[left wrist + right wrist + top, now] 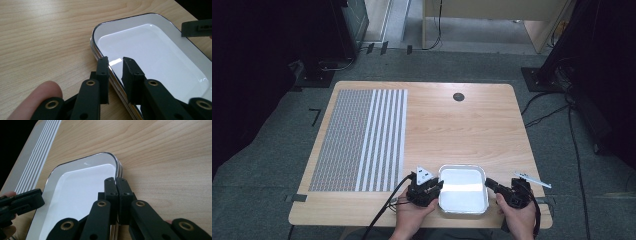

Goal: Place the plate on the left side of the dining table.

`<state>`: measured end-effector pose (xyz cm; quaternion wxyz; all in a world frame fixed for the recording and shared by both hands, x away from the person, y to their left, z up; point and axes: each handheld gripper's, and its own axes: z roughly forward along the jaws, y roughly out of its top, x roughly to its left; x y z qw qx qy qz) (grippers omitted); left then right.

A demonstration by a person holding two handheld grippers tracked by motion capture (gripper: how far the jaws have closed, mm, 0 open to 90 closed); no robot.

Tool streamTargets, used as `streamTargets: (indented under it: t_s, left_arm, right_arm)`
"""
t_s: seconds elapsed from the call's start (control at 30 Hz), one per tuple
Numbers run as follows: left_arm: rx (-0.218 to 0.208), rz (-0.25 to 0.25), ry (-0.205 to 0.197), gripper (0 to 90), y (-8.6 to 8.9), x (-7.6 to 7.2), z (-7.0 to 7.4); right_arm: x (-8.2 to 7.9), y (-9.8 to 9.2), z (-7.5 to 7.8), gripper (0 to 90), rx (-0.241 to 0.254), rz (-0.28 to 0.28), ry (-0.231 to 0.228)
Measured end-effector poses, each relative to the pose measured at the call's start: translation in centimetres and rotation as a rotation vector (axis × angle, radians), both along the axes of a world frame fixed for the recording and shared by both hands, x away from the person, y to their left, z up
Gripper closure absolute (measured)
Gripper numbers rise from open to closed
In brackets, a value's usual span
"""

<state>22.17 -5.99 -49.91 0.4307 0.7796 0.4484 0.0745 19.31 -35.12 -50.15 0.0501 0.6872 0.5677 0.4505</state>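
Note:
A white, shallow, rectangular tray (462, 196) lies near the table's front edge, between my two grippers. My left gripper (439, 185) is at its left rim. In the left gripper view the jaws (115, 65) straddle that rim, one outside and one inside the tray (155, 50), with a visible gap between them. My right gripper (488, 184) is at the right rim. In the right gripper view its jaws (116, 182) are pressed together on the edge of the tray (77, 190). The rim looks layered, like stacked trays.
A grey striped mat (362, 140) covers the left part of the wooden table (472, 125). A small black round cap (458, 97) sits near the far edge. Cables run over the floor to the right (572, 130). The table's front edge is just behind the hands.

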Motion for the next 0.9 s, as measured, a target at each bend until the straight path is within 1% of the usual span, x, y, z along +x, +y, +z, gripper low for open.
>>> streamTargets:
  t_s: [0.03,0.07,0.1,0.13,0.17,0.2,0.23,0.3,0.37,0.4,0.47,0.5,0.53,0.57,0.6,0.63,0.67,0.7,0.77,0.8,0.9]
  left_arm:
    - [-0.001,0.001,0.003,73.8,-0.1,0.0,0.0]
    - [0.006,0.001,0.006,71.8,-0.2,0.1,-0.1]
    - [0.006,0.001,0.006,70.7,-0.2,0.1,-0.1]
    - [0.007,0.007,0.004,69.3,-0.3,0.1,-0.1]
    - [0.006,0.014,0.002,69.3,-0.3,0.2,-0.1]
    - [0.001,0.027,-0.006,67.3,-0.3,0.2,0.0]
    - [0.001,0.027,-0.006,65.6,-0.3,0.2,0.0]
    - [-0.001,0.034,-0.011,64.8,-0.2,0.2,0.2]
    - [0.005,0.031,-0.026,64.3,-0.2,0.0,0.4]
    - [0.002,0.027,-0.039,63.4,-0.3,-0.2,0.6]
    - [0.003,0.017,-0.047,63.5,-0.5,-0.4,0.7]
    - [0.003,0.017,-0.047,63.6,-0.5,-0.4,0.7]
    - [-0.001,0.012,-0.047,63.9,-0.6,-0.5,0.7]
    - [0.0,0.005,-0.048,63.9,-0.7,-0.5,0.7]
    - [0.003,-0.004,-0.045,64.3,-0.9,-0.6,0.7]
    - [0.002,-0.01,-0.042,64.7,-1.0,-0.6,0.6]
    - [0.001,-0.014,-0.039,64.8,-1.1,-0.7,0.5]
    - [0.003,-0.021,-0.037,64.8,-1.2,-0.7,0.5]
    - [0.008,-0.027,-0.031,64.7,-1.4,-0.8,0.3]
    - [0.011,-0.032,-0.03,64.6,-1.5,-0.8,0.2]
    - [0.011,-0.036,-0.028,64.3,-1.7,-1.0,0.1]
  right_arm:
    - [0.0,0.0,0.1,89.9,0.005,-0.009,-0.004]
    - [-0.1,0.0,0.4,90.0,0.029,-0.03,-0.015]
    - [-0.1,0.0,0.4,90.0,0.029,-0.03,-0.015]
    - [-0.3,-0.1,0.8,90.0,0.047,-0.051,-0.027]
    - [-0.3,-0.1,0.8,90.0,0.047,-0.051,-0.027]
    - [-0.5,-0.2,1.2,90.0,0.023,-0.073,-0.044]
    - [-0.5,-0.2,1.2,90.0,0.023,-0.073,-0.044]
    - [-0.7,-0.8,1.4,90.0,0.003,-0.104,-0.053]
    - [-0.7,-0.9,1.4,90.0,-0.002,-0.107,-0.05]
    - [-0.7,-1.2,1.3,89.8,0.005,-0.099,-0.049]
    - [-0.7,-1.2,1.3,88.4,0.003,-0.096,-0.052]
    - [-0.7,-1.0,1.3,85.9,-0.018,-0.094,-0.055]
    - [-0.7,-0.8,1.3,83.4,-0.051,-0.092,-0.063]
    - [-0.7,-0.8,1.3,83.4,-0.051,-0.092,-0.063]
    - [-0.7,-0.6,1.3,82.5,-0.078,-0.088,-0.068]
    - [-0.7,-0.4,1.3,81.5,-0.089,-0.08,-0.066]
    - [-0.6,0.0,1.3,80.8,-0.108,-0.067,-0.053]
    - [-0.6,0.0,1.3,80.8,-0.108,-0.067,-0.053]
    - [-0.5,0.5,1.1,82.9,-0.147,-0.057,-0.028]
    - [-0.4,0.7,1.0,84.3,-0.168,-0.062,-0.014]
    - [-0.4,0.9,1.1,87.0,-0.168,-0.1,0.005]
